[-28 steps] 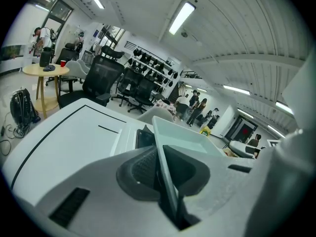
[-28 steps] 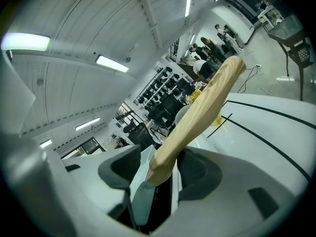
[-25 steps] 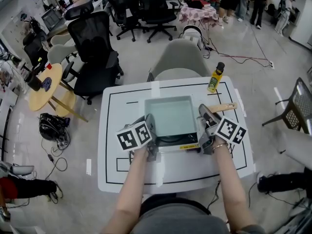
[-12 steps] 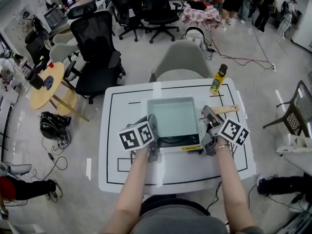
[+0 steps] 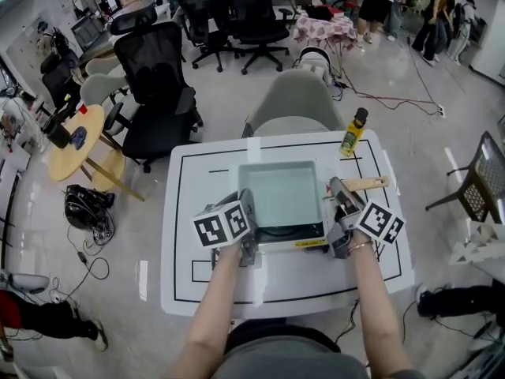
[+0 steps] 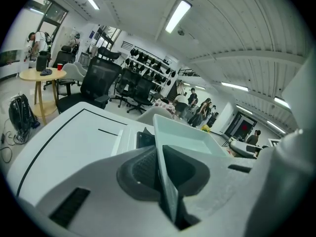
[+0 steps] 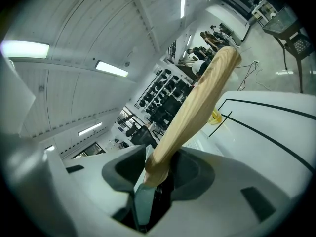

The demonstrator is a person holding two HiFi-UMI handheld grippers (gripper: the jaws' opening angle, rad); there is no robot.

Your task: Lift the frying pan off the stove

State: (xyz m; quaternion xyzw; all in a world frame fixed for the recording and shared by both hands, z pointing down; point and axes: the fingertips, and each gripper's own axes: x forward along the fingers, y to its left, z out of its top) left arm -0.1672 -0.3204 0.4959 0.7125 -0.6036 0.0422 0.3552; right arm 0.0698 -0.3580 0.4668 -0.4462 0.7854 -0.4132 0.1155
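Observation:
A square pale-teal frying pan (image 5: 280, 194) sits on a portable stove (image 5: 300, 239) in the middle of the white table (image 5: 197, 212). Its wooden handle (image 5: 369, 184) points to the right. My left gripper (image 5: 248, 215) is shut on the pan's left rim; in the left gripper view the thin rim (image 6: 165, 181) runs between the dark pads (image 6: 140, 169). My right gripper (image 5: 339, 204) is at the pan's right side. In the right gripper view the handle (image 7: 197, 98) runs up from between the pads (image 7: 190, 174), which press on its base next to the pan's edge.
A yellow bottle with a black cap (image 5: 352, 133) stands at the table's far right corner. A grey chair (image 5: 288, 101) is pushed in at the far side. Office chairs, a round wooden table (image 5: 75, 136) and standing people fill the room beyond.
Both grippers stay at the pan's two sides and the pan rests on the stove as before. Only the head view has shifted slightly.

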